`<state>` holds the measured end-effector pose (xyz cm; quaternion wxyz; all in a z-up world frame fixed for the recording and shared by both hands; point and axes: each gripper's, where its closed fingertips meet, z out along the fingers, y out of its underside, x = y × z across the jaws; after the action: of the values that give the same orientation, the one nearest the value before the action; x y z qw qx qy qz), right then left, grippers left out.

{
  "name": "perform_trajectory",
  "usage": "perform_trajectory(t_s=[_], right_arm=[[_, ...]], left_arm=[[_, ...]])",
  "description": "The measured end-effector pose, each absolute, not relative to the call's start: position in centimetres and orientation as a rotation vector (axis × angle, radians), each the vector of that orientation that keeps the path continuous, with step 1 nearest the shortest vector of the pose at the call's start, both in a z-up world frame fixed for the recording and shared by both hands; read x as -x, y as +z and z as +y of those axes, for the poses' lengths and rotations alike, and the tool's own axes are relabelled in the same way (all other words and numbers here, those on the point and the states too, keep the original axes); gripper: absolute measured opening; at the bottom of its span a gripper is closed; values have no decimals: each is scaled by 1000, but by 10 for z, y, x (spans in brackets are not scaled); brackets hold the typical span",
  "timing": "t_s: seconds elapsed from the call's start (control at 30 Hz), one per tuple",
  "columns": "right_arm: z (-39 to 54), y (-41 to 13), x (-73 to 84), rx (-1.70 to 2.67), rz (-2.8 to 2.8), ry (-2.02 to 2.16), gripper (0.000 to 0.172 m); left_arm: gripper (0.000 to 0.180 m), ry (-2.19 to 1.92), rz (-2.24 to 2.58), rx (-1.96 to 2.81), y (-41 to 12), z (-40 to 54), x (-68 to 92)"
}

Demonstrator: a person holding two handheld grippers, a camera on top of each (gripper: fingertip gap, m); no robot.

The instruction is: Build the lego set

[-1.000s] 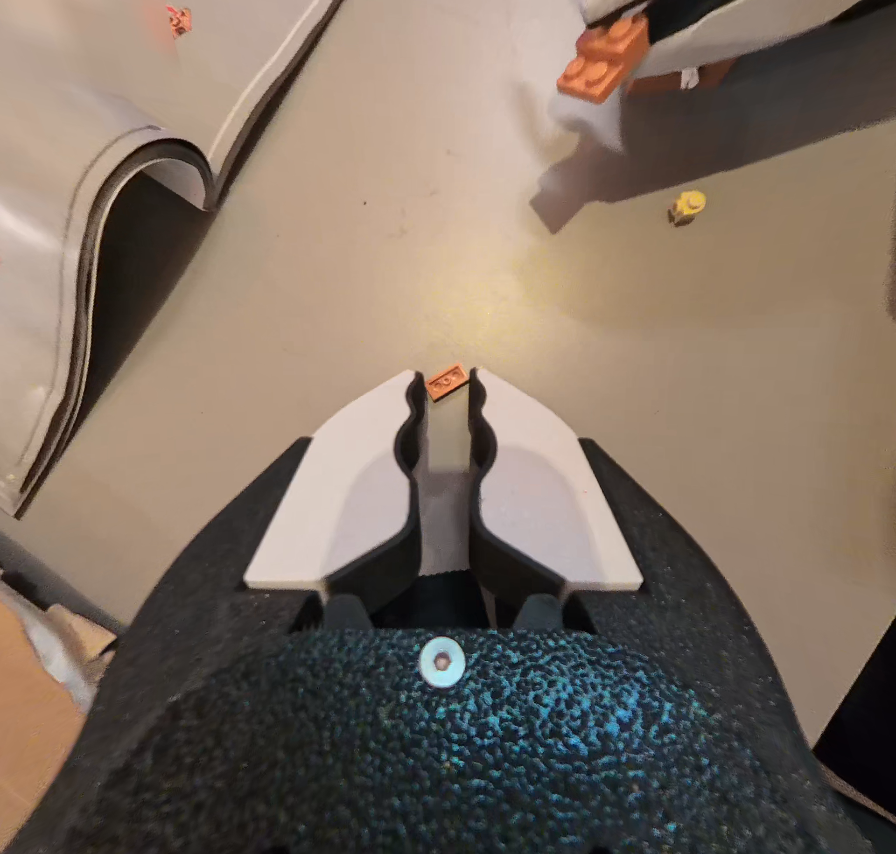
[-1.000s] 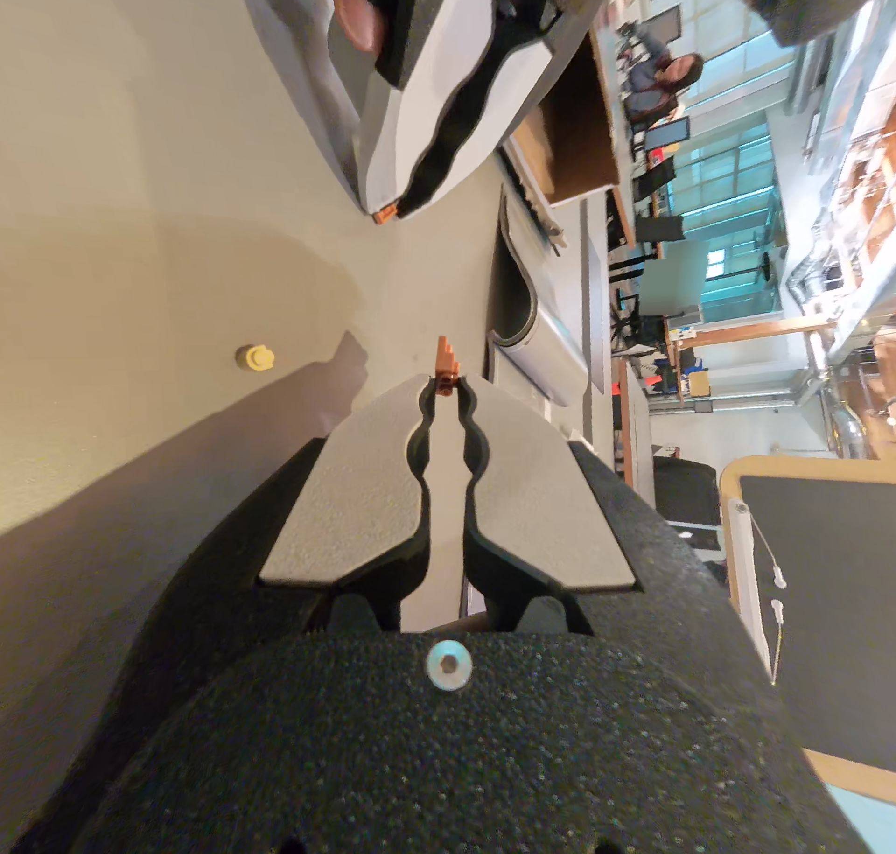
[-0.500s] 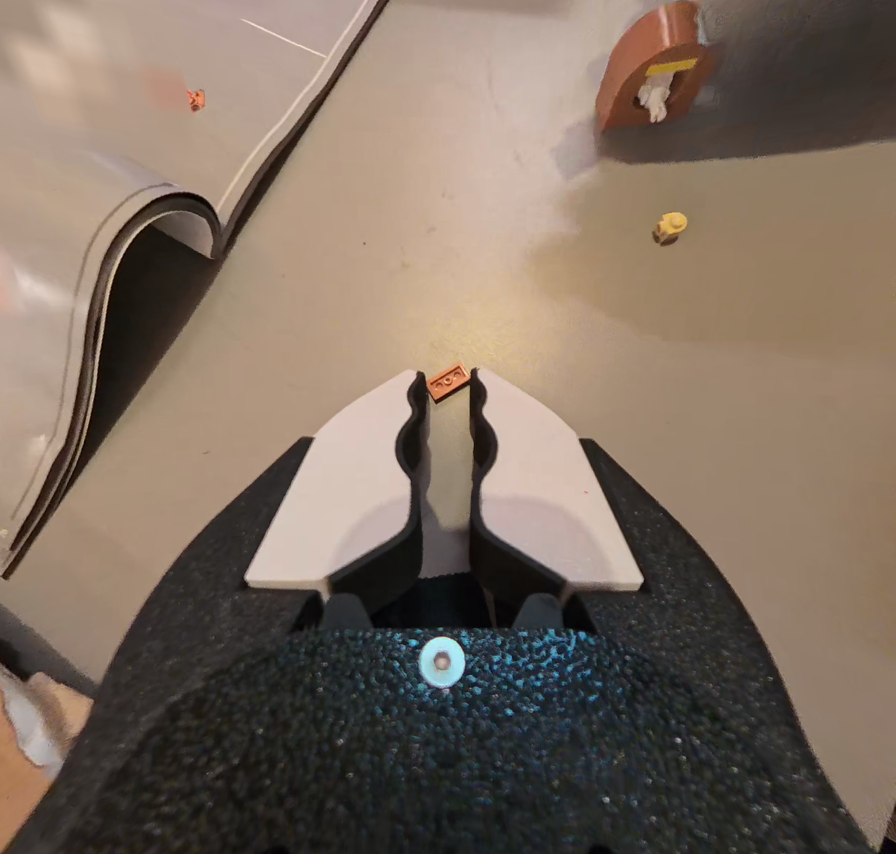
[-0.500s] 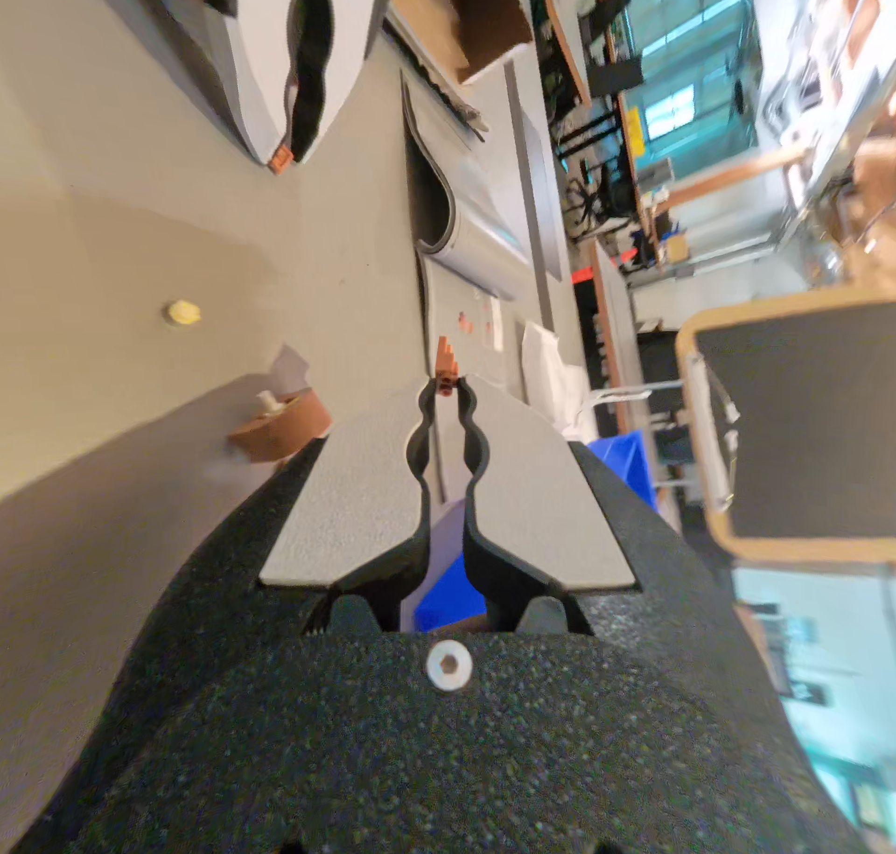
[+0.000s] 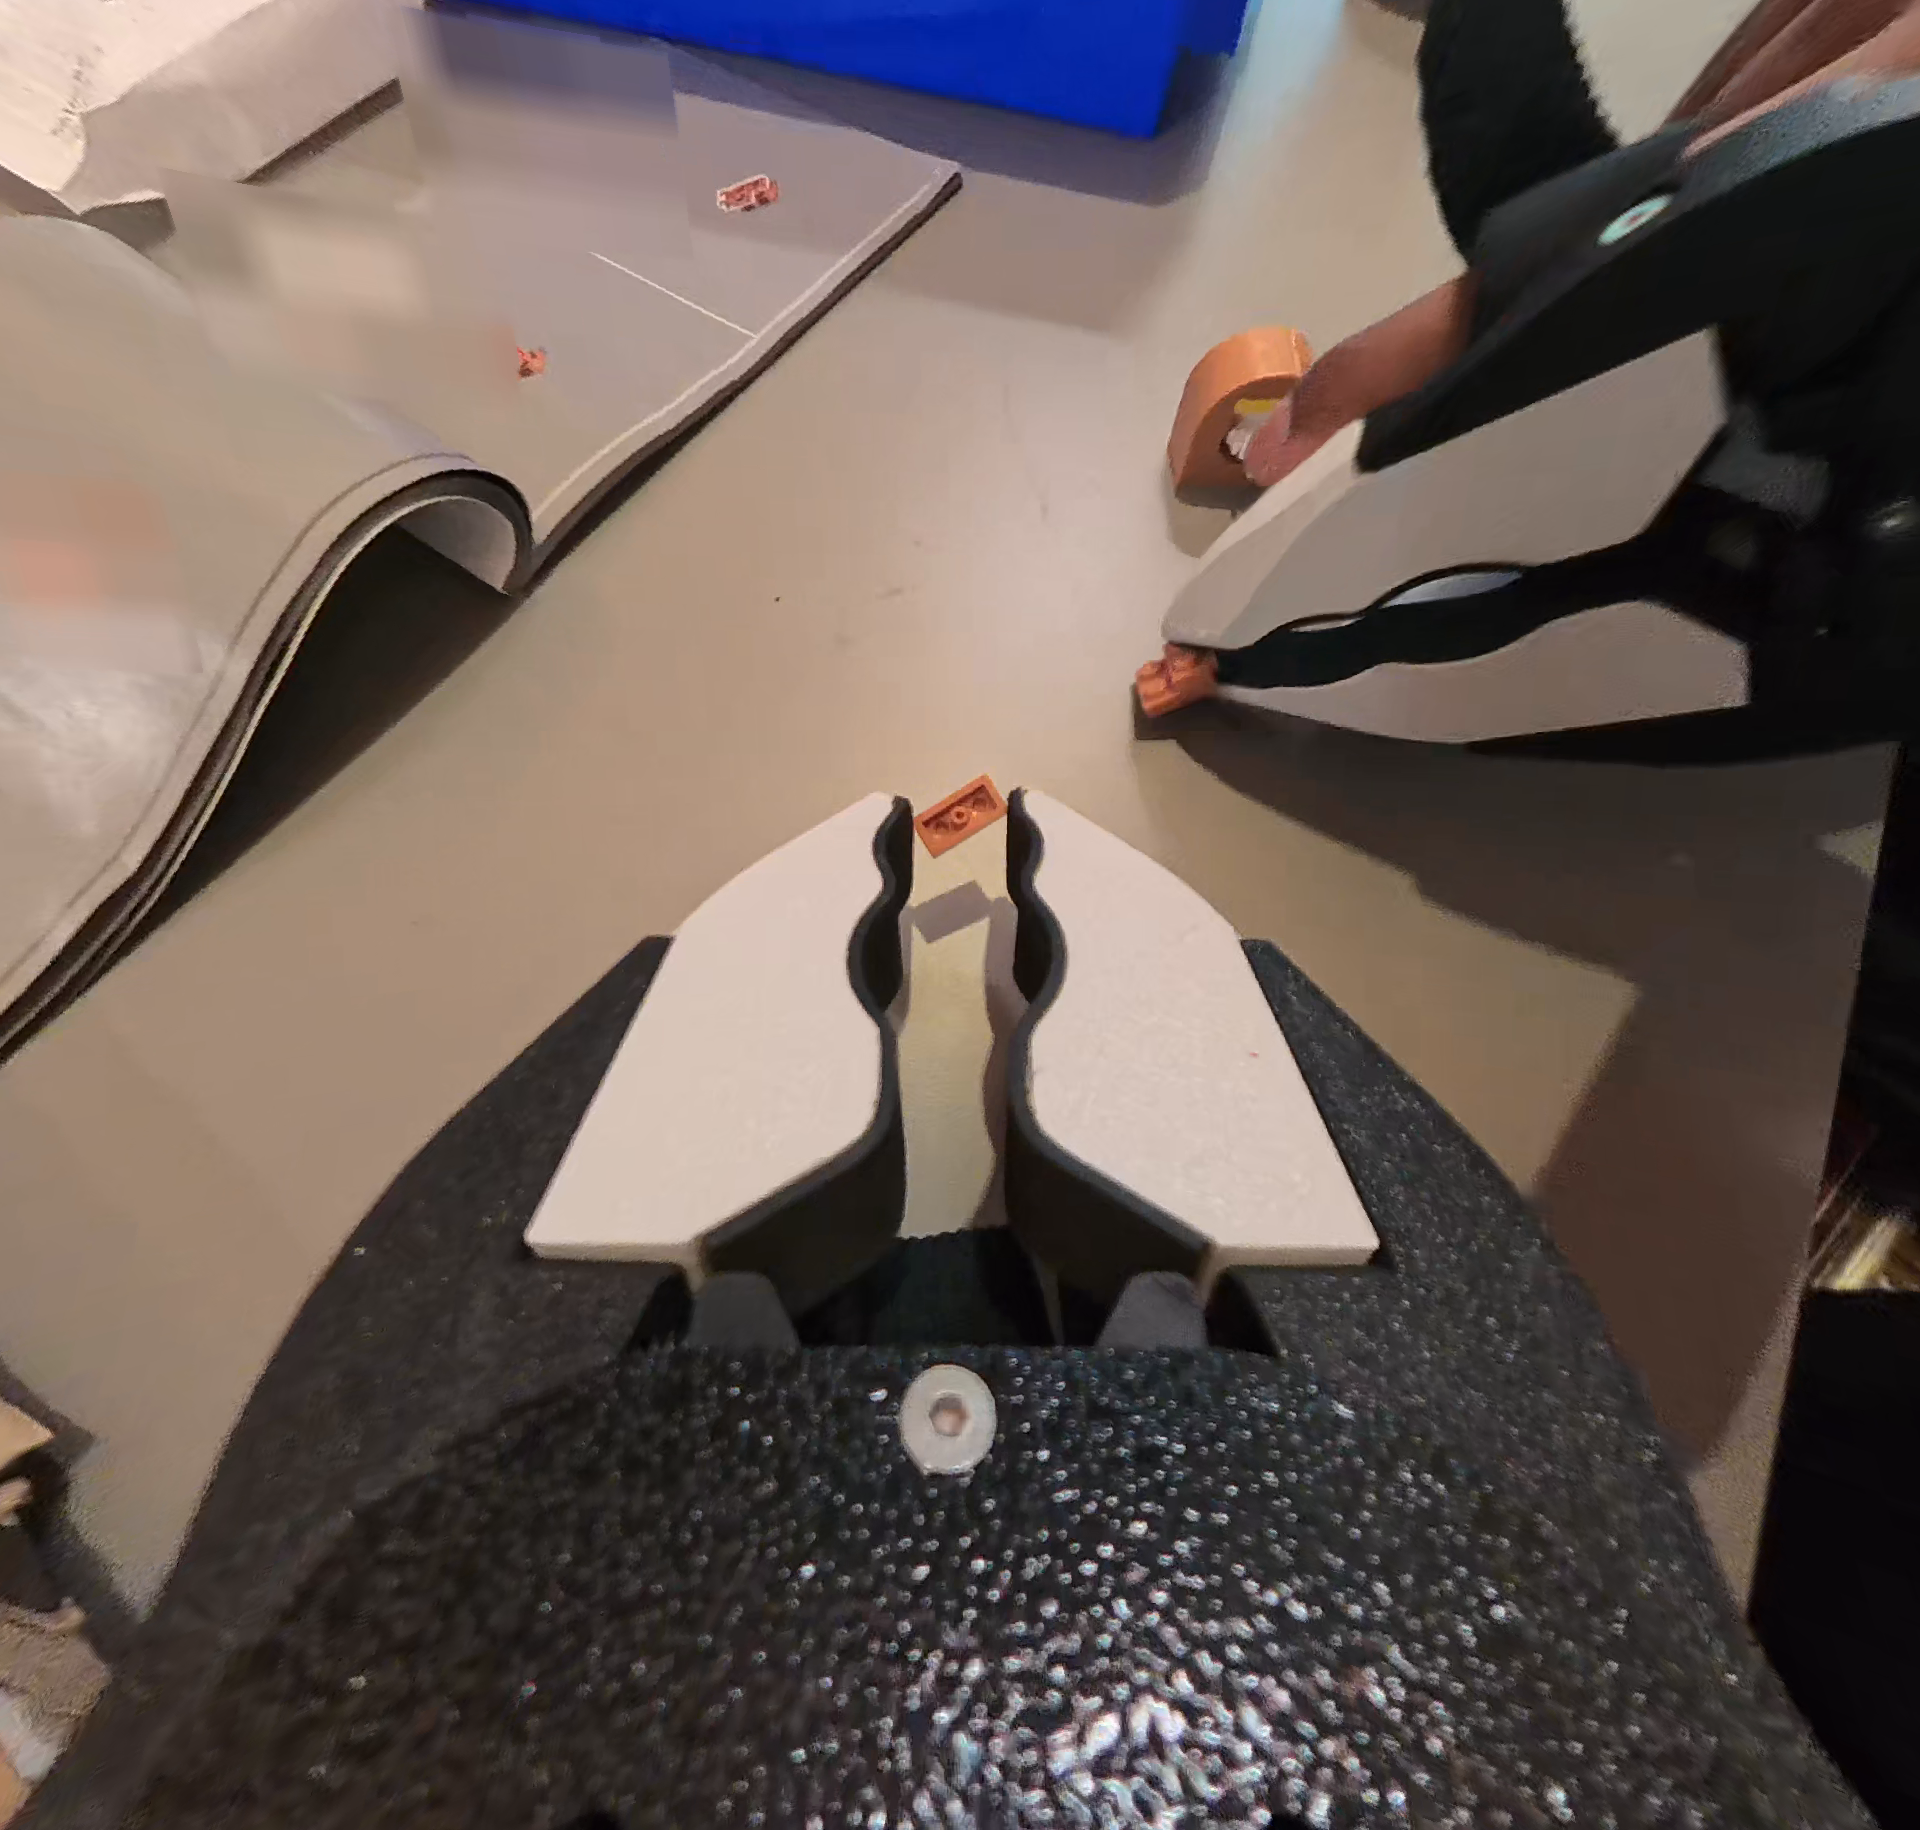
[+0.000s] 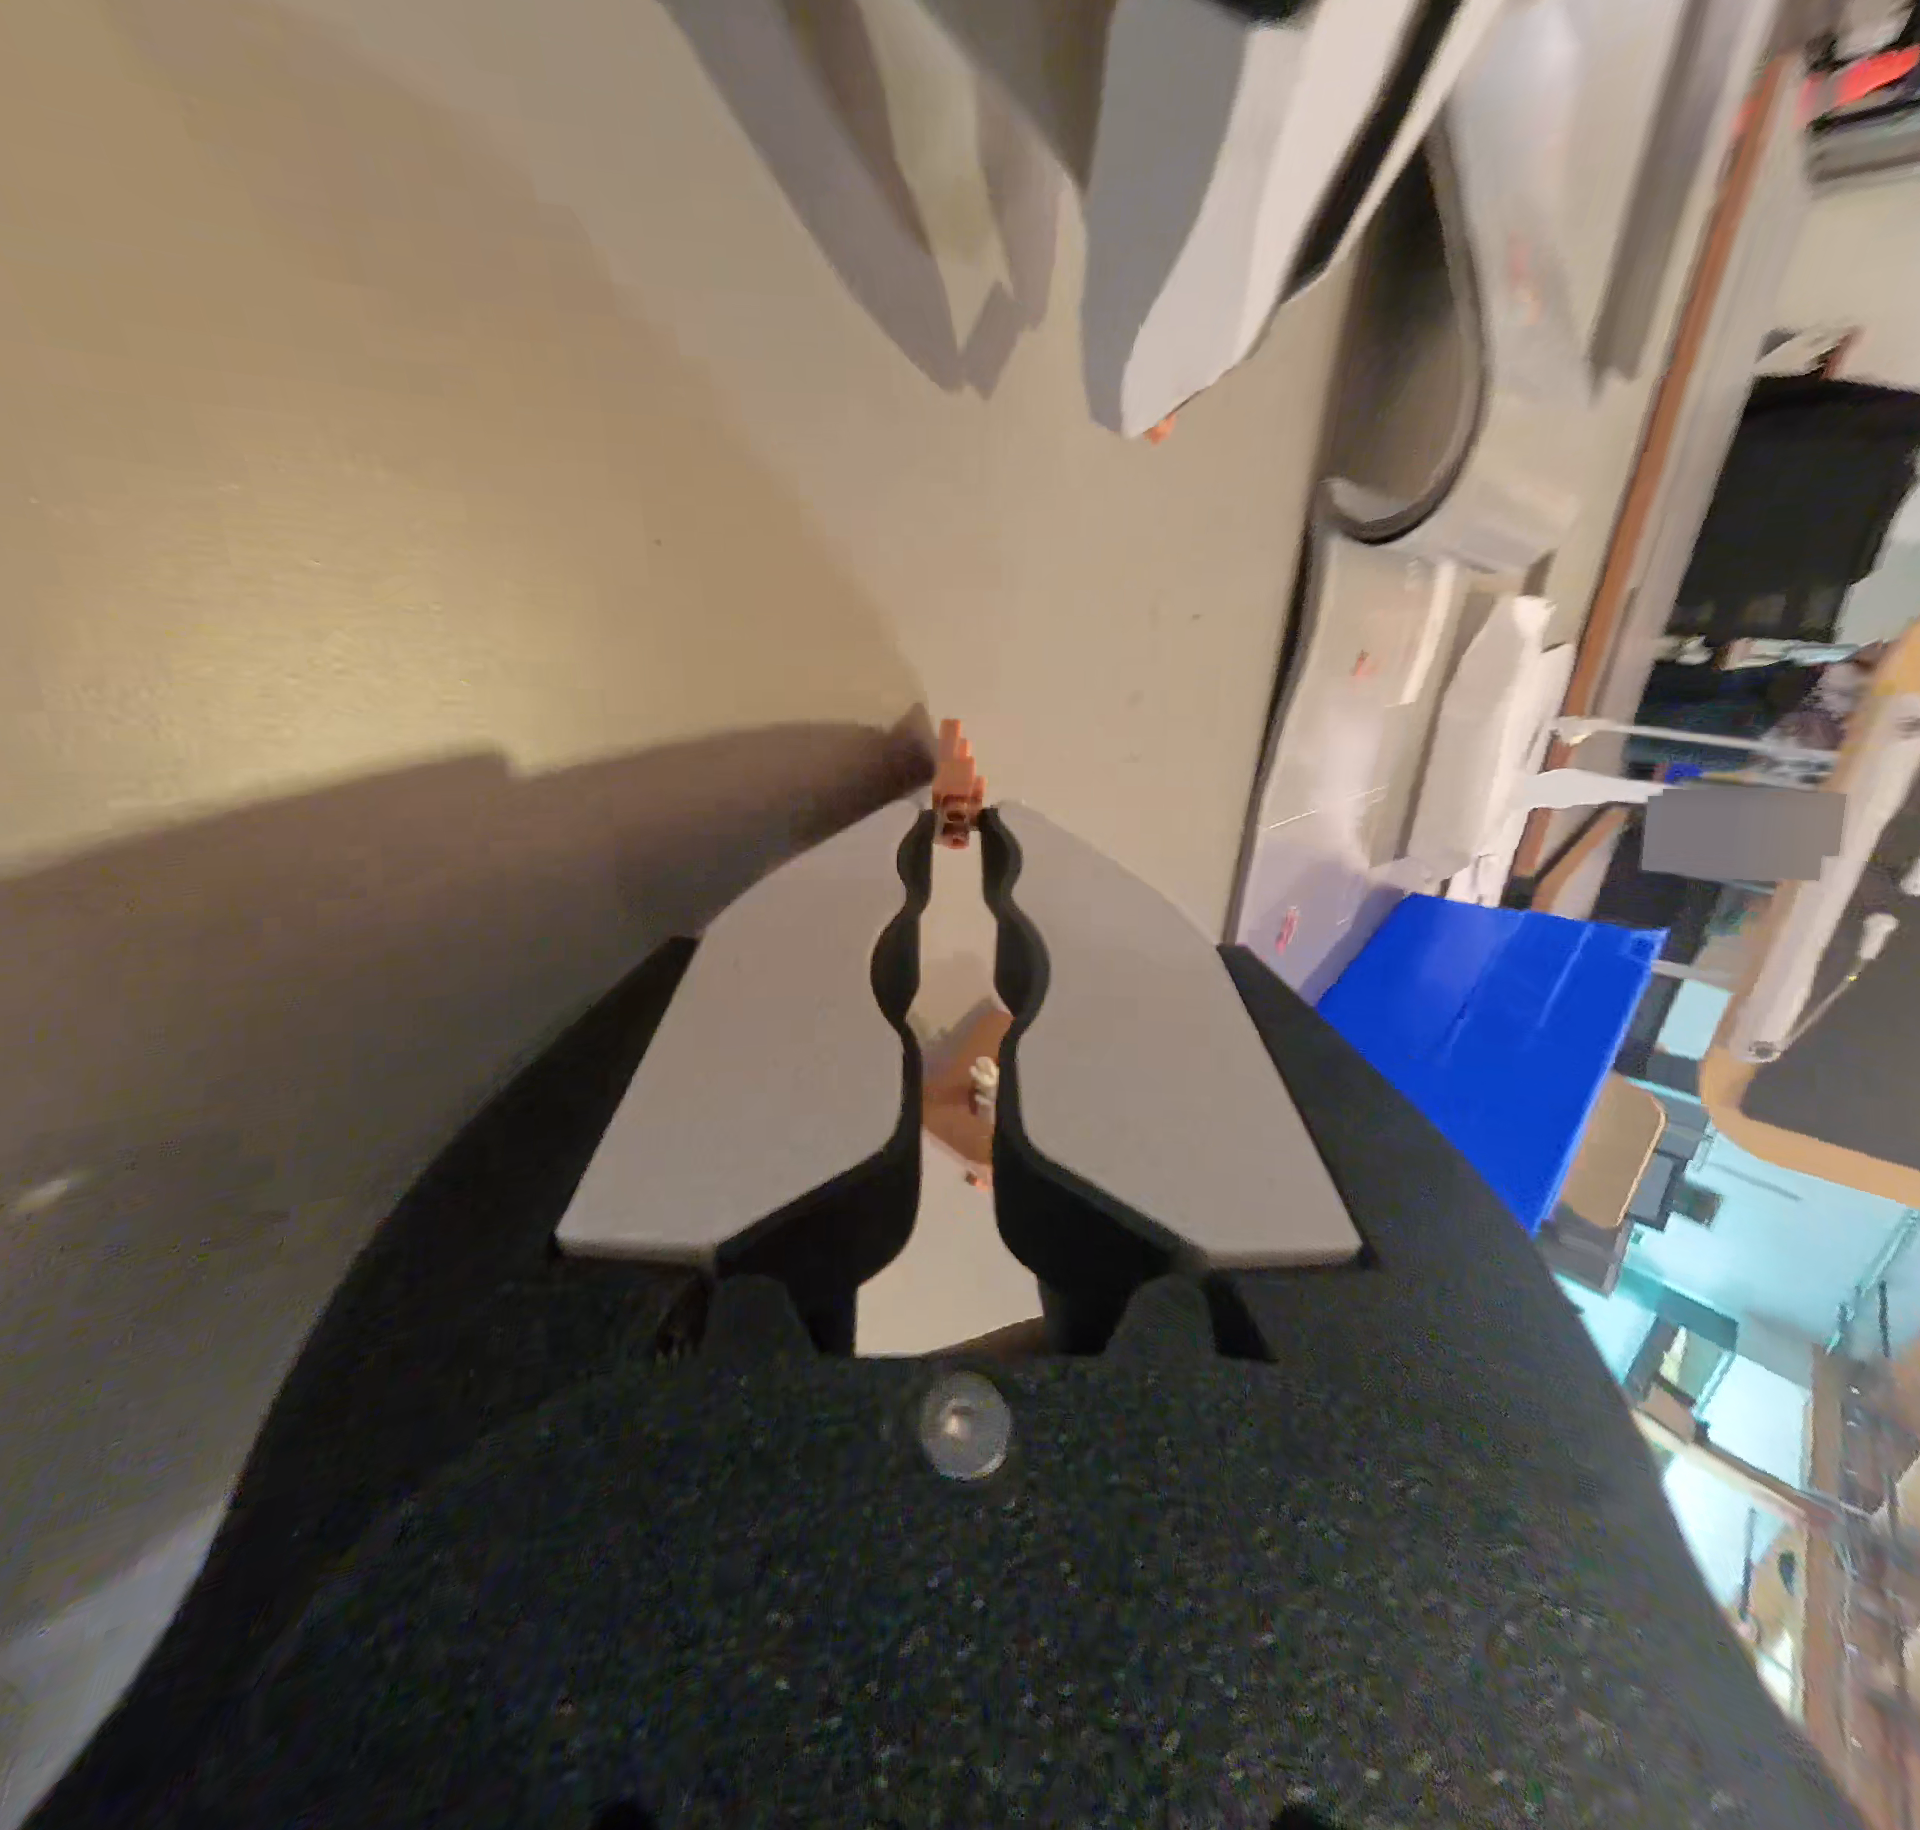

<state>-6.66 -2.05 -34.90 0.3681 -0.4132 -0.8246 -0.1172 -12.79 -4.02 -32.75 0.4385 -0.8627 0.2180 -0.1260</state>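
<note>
Gripping a small orange plate by its short ends above the bench, the left tool faced the right tool, which pinched a stiff, light, studded orange brick edge-on.

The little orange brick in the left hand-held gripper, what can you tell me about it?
The orange brick is a small, flat, rectangular plastic plate. Its hollow underside, with a round peg in the middle, faces the camera. It sits tilted at the very tips of the left hand-held gripper, crosswise between its black-lined fingertips. It hangs above the grey tabletop, where it casts a small shadow. Nothing else touches it.
</note>
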Motion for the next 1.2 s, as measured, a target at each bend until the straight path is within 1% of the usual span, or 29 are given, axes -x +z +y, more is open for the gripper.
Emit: perform_trajectory(t_s=[0.1, 0.23, 0.37, 0.47, 0.53, 0.6, 0.7, 0.77, 0.93, 1.0, 1.2], right_arm=[[-24, -352, 65, 1058, -2169, -358, 9], [-37, -352, 62, 1086, -2191, -313, 11], [-49, -346, 55, 1238, -2090, -91, 29], [-57, -325, 56, 1274, -1912, 126, 34], [-63, -289, 69, 1148, -1706, 261, 31], [-73, -257, 79, 978, -1540, 312, 22], [-81, -240, 96, 814, -1485, 250, 21], [-86, -230, 104, 743, -1456, 254, 22], [-95, -218, 109, 701, -1405, 346, 21], [-98, -220, 110, 686, -1409, 345, 16], [-95, -228, 113, 691, -1415, 359, 10]], left_arm=[[17, -296, 539, 2140, -330, -46, 127], [17, -345, 546, 2102, -327, -52, 120], [16, -440, 527, 2006, -311, -59, 115], [16, -551, 509, 1893, -293, -66, 109], [16, -734, 467, 1743, -267, -74, 101], [16, -940, 402, 1586, -239, -81, 97], [16, -1225, 337, 1415, -215, -92, 91], [16, -1341, 296, 1342, -208, -96, 90], [15, -1451, 230, 1301, -210, -102, 86], [16, -1479, 196, 1284, -210, -104, 87], [16, -1345, 146, 1328, -218, -101, 93]])
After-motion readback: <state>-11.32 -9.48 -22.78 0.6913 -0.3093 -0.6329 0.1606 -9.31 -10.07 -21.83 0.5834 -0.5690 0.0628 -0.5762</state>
